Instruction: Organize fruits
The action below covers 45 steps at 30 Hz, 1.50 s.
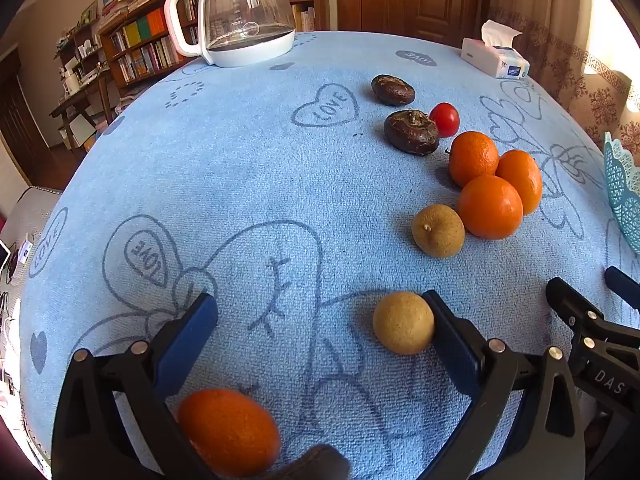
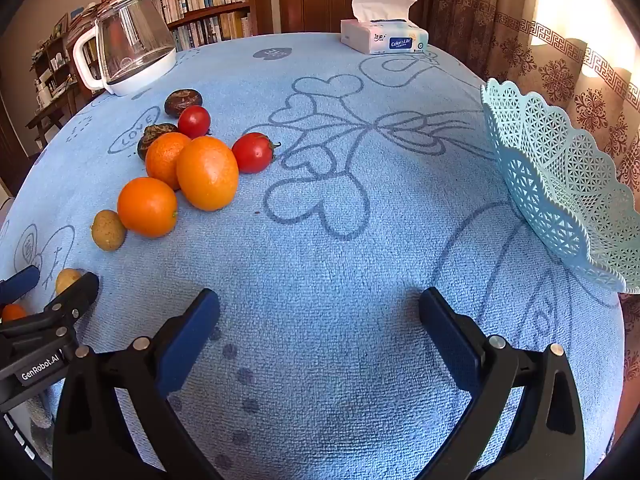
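Note:
Fruits lie on a blue cloth. In the left wrist view my left gripper [image 1: 320, 320] is open; a tan longan [image 1: 403, 322] rests against its right finger's inner side, and an orange [image 1: 229, 431] lies near its left finger base. Further off lie another longan [image 1: 438, 231], three oranges [image 1: 490, 207], a red tomato [image 1: 445, 119] and two dark water chestnuts [image 1: 412, 132]. My right gripper [image 2: 320, 320] is open and empty over bare cloth. The fruit cluster [image 2: 207, 173] with a second tomato [image 2: 253, 152] lies to its left, and a light blue lattice basket [image 2: 560, 184] to its right.
A glass kettle with white handle [image 1: 244, 12] stands at the back left. A tissue box [image 2: 383, 36] sits at the back edge. Bookshelves, a wooden door and curtains lie beyond the table. My right gripper shows at the left wrist view's right edge [image 1: 584, 320].

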Each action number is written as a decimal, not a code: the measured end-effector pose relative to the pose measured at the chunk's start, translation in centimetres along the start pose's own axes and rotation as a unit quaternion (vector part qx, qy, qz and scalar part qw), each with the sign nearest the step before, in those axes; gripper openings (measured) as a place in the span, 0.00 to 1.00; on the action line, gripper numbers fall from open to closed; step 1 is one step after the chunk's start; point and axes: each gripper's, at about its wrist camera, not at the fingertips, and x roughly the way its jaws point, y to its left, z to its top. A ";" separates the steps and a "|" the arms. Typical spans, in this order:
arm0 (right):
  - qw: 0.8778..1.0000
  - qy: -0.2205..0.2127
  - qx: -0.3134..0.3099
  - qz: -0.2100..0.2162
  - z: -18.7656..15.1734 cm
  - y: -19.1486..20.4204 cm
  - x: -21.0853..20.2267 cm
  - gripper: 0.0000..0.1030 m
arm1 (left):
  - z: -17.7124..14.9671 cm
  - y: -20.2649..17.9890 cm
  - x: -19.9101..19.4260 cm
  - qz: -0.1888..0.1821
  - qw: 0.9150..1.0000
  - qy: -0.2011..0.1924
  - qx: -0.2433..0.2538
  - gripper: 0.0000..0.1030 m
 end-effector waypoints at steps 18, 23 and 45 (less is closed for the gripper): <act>1.000 0.000 0.001 0.003 0.0 -0.1 0.0 0.98 | 0.0 -0.1 0.2 0.006 1.000 -0.001 0.002 0.95; 1.000 0.001 0.001 0.003 -0.1 0.2 0.0 0.98 | -0.1 -0.2 0.1 0.010 1.000 -0.001 0.003 0.95; 1.000 0.003 -0.003 0.011 0.1 -0.3 0.1 0.98 | 0.0 -0.3 0.1 0.014 1.000 -0.001 0.006 0.95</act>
